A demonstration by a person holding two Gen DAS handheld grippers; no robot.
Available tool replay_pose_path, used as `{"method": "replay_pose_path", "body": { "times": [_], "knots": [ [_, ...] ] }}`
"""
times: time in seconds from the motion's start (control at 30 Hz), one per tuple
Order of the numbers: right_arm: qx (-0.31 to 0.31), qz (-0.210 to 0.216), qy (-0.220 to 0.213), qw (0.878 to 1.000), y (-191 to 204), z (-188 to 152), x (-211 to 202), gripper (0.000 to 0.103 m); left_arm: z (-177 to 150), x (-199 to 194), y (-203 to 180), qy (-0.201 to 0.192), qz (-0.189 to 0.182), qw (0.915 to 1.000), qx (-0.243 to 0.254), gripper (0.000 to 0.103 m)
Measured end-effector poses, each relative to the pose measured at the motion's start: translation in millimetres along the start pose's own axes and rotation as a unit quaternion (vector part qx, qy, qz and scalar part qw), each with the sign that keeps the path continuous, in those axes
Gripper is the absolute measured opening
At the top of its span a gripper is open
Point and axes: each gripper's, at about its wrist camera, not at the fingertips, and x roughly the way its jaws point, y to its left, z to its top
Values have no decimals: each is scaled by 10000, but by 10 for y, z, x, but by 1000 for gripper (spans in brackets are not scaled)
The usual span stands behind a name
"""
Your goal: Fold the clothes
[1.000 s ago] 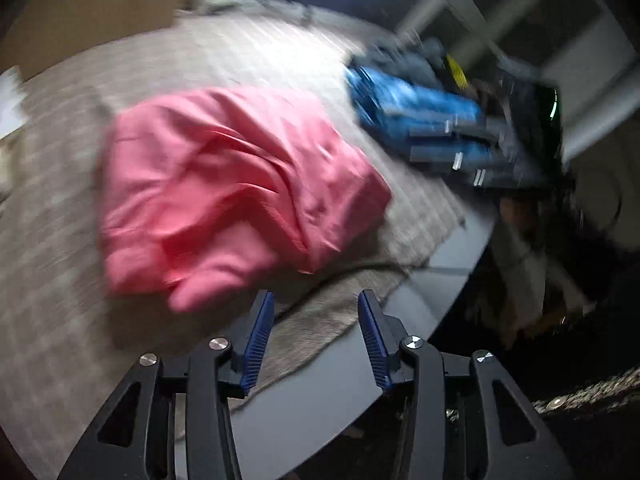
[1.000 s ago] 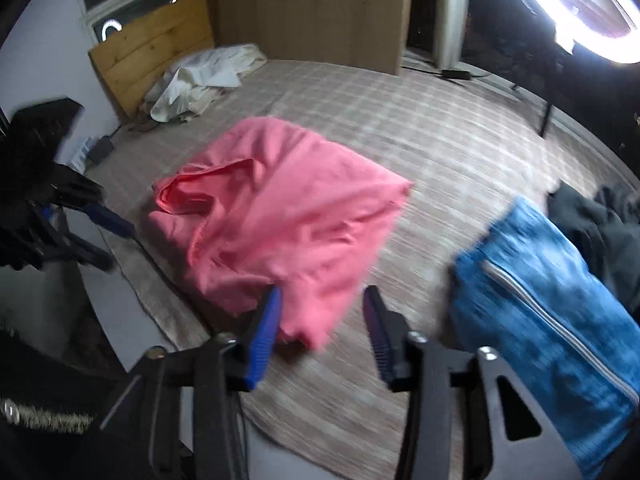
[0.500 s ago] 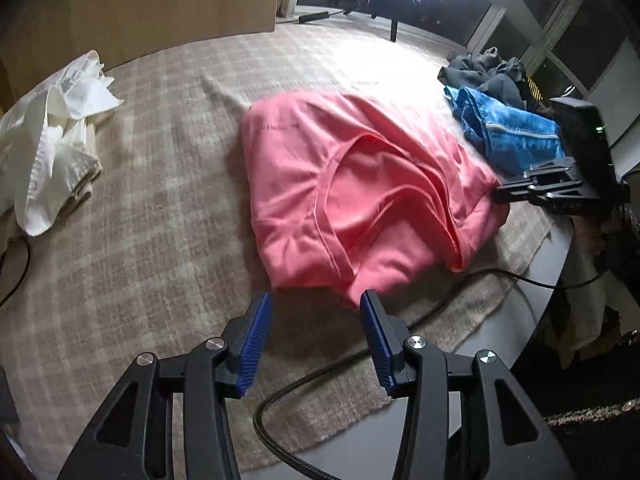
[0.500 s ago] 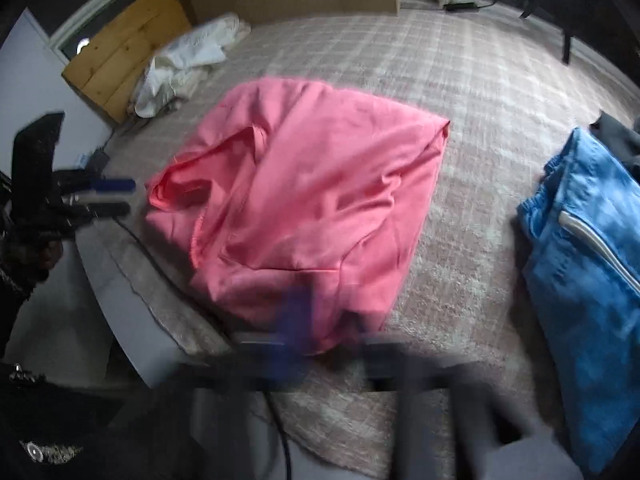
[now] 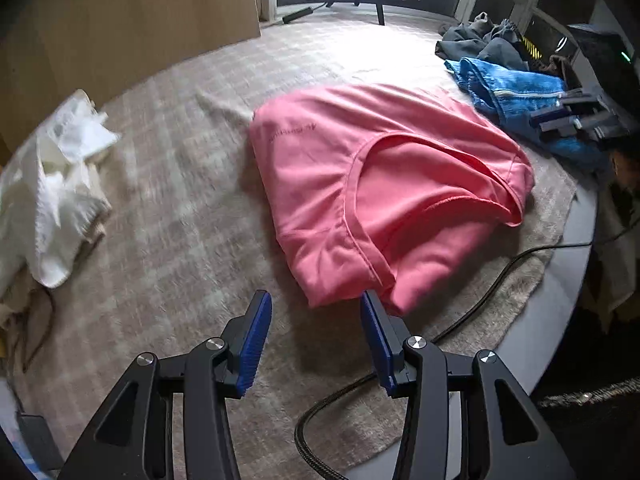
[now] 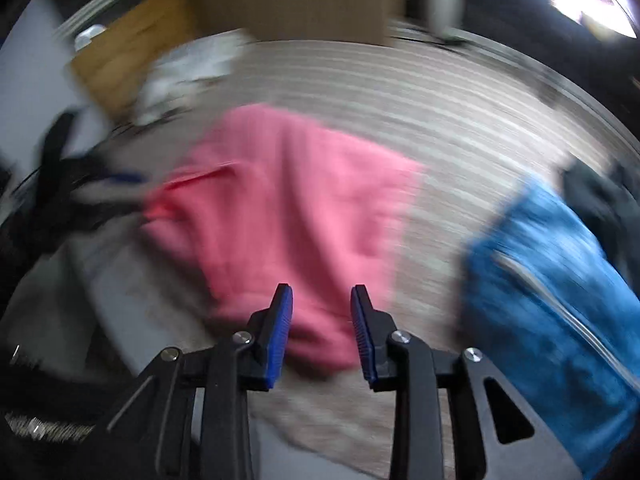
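Observation:
A pink shirt (image 5: 372, 192) lies folded on the beige checked cloth (image 5: 180, 208), neckline facing me. My left gripper (image 5: 316, 300) hovers open just short of the shirt's near corner, nothing between its blue pads. In the blurred right wrist view the same pink shirt (image 6: 288, 208) lies ahead. My right gripper (image 6: 322, 294) is over the shirt's near edge, its jaws opening, and I see nothing pinched between them. The other gripper shows at the far right of the left wrist view (image 5: 576, 120).
A white garment (image 5: 56, 184) is heaped at the left. Blue jeans (image 5: 516, 96) and dark clothes (image 5: 480, 40) lie at the right. A black cable (image 5: 460, 316) runs along the cloth's near edge by the grey table rim (image 5: 568, 280). Wooden panels stand behind.
The left gripper swung left and dropped toward the shirt's near corner. The right gripper's jaws closed and have parted again, while its view turned blurry.

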Motion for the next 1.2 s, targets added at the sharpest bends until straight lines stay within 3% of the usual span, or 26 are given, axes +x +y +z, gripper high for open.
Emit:
{"method": "replay_pose_path", "body": {
  "times": [0.1, 0.2, 0.27, 0.37, 0.4, 0.47, 0.73, 0.8, 0.9, 0.97, 1.0, 1.1, 1.2],
  "knots": [
    [-926, 131, 284, 9952, 439, -46, 215, 33, 16, 80, -90, -6, -21, 9992, 397, 44],
    [-1699, -347, 577, 9832, 692, -129, 488, 33, 62, 179, -136, 17, -96, 9982, 597, 44],
    [-1888, -578, 637, 9782, 701, -155, 582, 33, 93, 226, -144, -8, -94, 9974, 709, 40],
    [-2087, -844, 638, 9722, 652, -172, 650, 33, 150, 255, -118, 24, -386, 9968, 702, 4],
    [-2112, -818, 688, 9716, 627, -166, 665, 31, 173, 239, -102, 8, -479, 9966, 665, 4],
    [-2139, -760, 789, 9707, 568, -147, 683, 3, 214, 191, -104, 10, -568, 9961, 676, 4],
    [-1692, -376, 519, 9835, 110, 135, 234, 2, 310, -240, -354, -31, -936, 9903, 1025, 5],
    [-1587, -290, 492, 9857, 3, 158, 193, 3, 259, -161, -480, 96, -1009, 9869, 1254, 16],
    [-1535, -267, 843, 9842, -36, 80, 320, 4, 100, 140, -635, 709, -686, 9834, 1524, 23],
    [-1571, -139, 1112, 9812, -31, 18, 350, 7, 67, 97, -636, 706, -562, 9836, 1565, 22],
    [-1558, -131, 993, 9827, -24, 16, 277, 9, 65, 47, -627, 641, -512, 9845, 1550, 25],
    [-1114, 8, 439, 9928, -126, 108, 26, 35, 191, -108, -594, 264, -431, 9895, 1352, 40],
    [-250, 222, -24, 9994, -388, 239, -49, 38, 371, -79, -616, -8, -493, 9911, 1237, 42]
  ]
}}
